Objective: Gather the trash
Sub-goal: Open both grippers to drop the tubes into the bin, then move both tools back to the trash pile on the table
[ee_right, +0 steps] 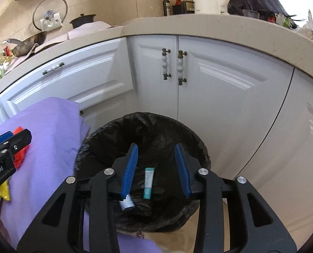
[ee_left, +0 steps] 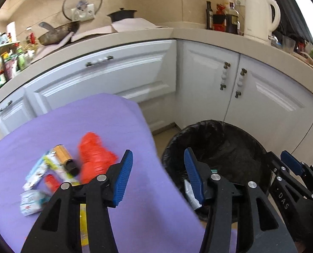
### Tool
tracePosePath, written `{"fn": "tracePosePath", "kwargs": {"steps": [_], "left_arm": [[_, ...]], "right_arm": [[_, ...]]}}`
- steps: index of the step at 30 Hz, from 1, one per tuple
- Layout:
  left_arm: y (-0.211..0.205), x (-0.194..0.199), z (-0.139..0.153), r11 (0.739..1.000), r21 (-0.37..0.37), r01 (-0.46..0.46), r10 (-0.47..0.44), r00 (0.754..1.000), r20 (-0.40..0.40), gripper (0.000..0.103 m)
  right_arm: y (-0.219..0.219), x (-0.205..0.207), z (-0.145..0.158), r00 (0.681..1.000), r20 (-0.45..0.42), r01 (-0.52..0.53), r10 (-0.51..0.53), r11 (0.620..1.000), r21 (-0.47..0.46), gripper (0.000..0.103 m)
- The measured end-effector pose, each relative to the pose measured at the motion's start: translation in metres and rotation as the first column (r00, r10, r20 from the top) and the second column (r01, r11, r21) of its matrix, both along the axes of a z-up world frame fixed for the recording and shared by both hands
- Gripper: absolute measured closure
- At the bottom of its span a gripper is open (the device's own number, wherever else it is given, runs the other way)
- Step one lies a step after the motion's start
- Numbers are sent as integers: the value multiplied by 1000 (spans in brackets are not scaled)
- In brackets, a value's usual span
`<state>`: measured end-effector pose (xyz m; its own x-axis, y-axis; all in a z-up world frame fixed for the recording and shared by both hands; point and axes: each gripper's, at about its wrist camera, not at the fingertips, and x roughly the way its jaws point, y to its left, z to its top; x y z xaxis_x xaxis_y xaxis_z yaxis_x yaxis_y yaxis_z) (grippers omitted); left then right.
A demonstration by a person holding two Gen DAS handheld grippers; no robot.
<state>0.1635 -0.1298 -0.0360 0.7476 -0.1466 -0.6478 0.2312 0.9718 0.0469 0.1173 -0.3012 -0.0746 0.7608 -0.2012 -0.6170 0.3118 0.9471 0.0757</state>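
Observation:
A black-lined trash bin (ee_right: 97, 145) stands on the floor beside a purple-covered table (ee_left: 118, 122). My right gripper (ee_right: 156, 168) is open and empty above the bin's mouth; a teal tube (ee_right: 149, 182) and a white tube (ee_right: 126, 203) lie inside. My left gripper (ee_left: 158, 175) is open and empty over the table's right edge. On the cloth to its left lie a crumpled red wrapper (ee_left: 94, 156), an orange-and-black bottle (ee_left: 65, 161), small cartons (ee_left: 36, 175), a white packet (ee_left: 30, 203) and a yellow wrapper (ee_left: 83, 223). The bin (ee_left: 211, 141) and right gripper (ee_left: 291, 164) show in the left view.
White cabinet doors (ee_right: 209, 88) with knob handles stand right behind the bin. A beige countertop (ee_left: 135, 39) above carries a pan, a pot, bottles and a white kettle (ee_left: 259, 16). Tan floor (ee_left: 164, 136) shows between table and cabinets.

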Motion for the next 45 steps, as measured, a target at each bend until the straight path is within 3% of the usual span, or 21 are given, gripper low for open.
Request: {"fn": "tracePosePath", "kwargs": {"steps": [12,27,45], "left_arm": [[99,-55,16,992,15,-123,122,992,35,52],[213,-113,5,957,8,-291,291,956,35,52],[314,-159,-14,891,21,-453,452,891,34,50]], "right_arm": [[84,-50,18,994,27,-111,111,994,13,65],[185,-90,23,965,39,-258,259,966,-27,65],[268,-110,13,913,9,-409,409,912,-30,65]]}}
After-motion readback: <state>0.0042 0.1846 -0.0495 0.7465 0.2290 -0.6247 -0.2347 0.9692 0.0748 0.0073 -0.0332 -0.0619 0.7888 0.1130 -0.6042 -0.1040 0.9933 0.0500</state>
